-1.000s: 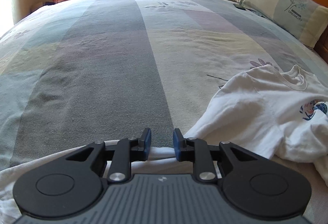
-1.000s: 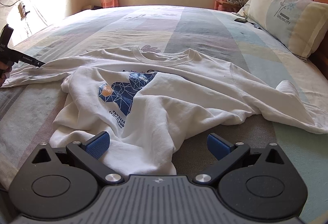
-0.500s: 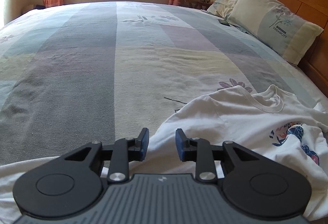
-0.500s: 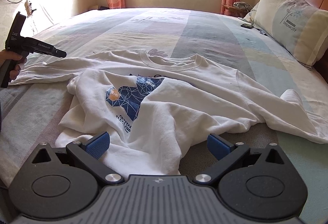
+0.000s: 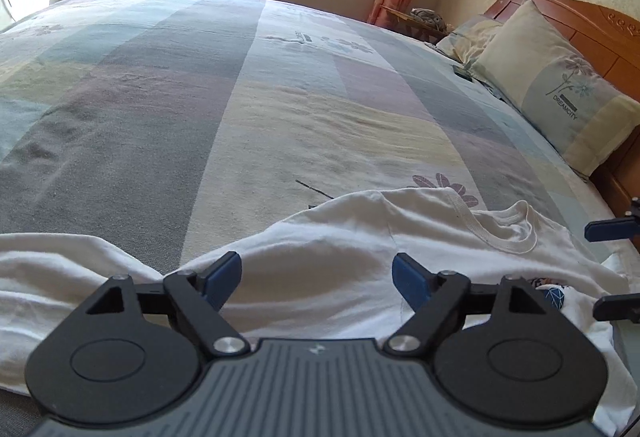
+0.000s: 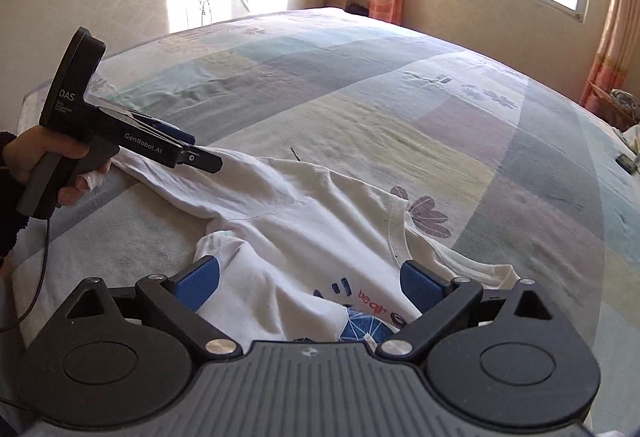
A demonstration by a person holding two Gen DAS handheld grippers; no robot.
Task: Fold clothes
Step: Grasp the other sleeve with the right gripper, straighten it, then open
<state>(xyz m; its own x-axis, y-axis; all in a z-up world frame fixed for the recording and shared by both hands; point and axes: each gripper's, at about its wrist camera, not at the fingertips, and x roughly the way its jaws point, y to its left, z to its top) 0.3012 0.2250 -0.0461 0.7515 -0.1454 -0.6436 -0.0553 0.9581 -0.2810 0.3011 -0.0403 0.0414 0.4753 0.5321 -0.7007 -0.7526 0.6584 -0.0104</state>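
T-shirt (image 6: 304, 237) lies crumpled on bed (image 5: 280, 109); left claw (image 5: 317, 275) opening, empty; right claw (image 6: 310, 279) closing, cloth between, unpinched. Risk: bunched layers caught together.

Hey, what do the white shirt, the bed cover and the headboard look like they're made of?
White shirt: soft matte knit, probably cotton jersey; it drapes in loose wrinkles and has a ribbed collar.
Bed cover: flat woven cloth, dull finish, in faded colour blocks with a visible grainy weave.
Headboard: looks like reddish-brown wood with a slight sheen and carved trim.
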